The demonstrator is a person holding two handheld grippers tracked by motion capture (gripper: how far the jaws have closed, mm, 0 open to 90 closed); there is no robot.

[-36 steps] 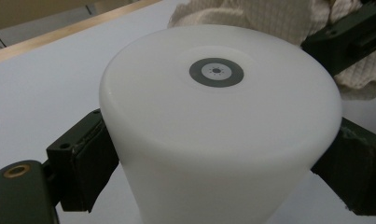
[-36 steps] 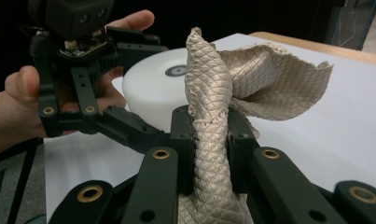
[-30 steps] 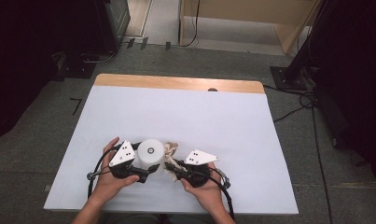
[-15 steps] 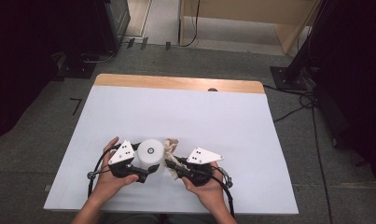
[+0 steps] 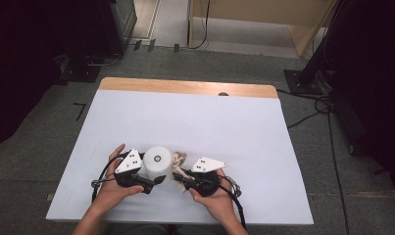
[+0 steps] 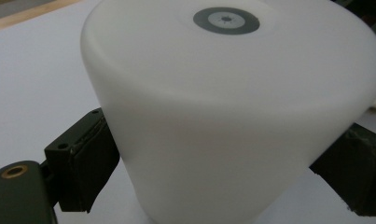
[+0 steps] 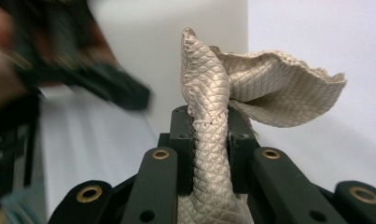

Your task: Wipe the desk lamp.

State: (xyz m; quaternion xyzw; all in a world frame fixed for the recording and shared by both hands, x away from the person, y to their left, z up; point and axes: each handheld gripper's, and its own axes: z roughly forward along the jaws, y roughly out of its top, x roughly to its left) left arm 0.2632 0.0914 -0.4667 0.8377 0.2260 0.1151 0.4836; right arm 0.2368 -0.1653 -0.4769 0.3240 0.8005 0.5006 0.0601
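A white cylinder (image 5: 157, 161) with a small grey disc on top stands upright near the table's front edge. My left gripper (image 5: 156, 177) is shut on it from the left. Its pads (image 6: 90, 158) press on both sides of the cylinder (image 6: 232, 107), and its jaws have just been closing slightly on it. My right gripper (image 5: 178, 175) is shut on a beige quilted cloth (image 5: 178, 158), just right of the cylinder. The cloth (image 7: 269, 93) rises from between the jaws of the right gripper (image 7: 209, 140) and flops to the right.
A white sheet (image 5: 209, 122) covers the table, with a wooden strip (image 5: 185, 87) bare at the far edge. Grey floor surrounds it, with cables and dark stands at the right. The left gripper (image 7: 106, 86) shows blurred in the right gripper view.
The right gripper with the cloth has nudged slightly right and back again beside the cylinder. The left hand and the cylinder have stayed in place.
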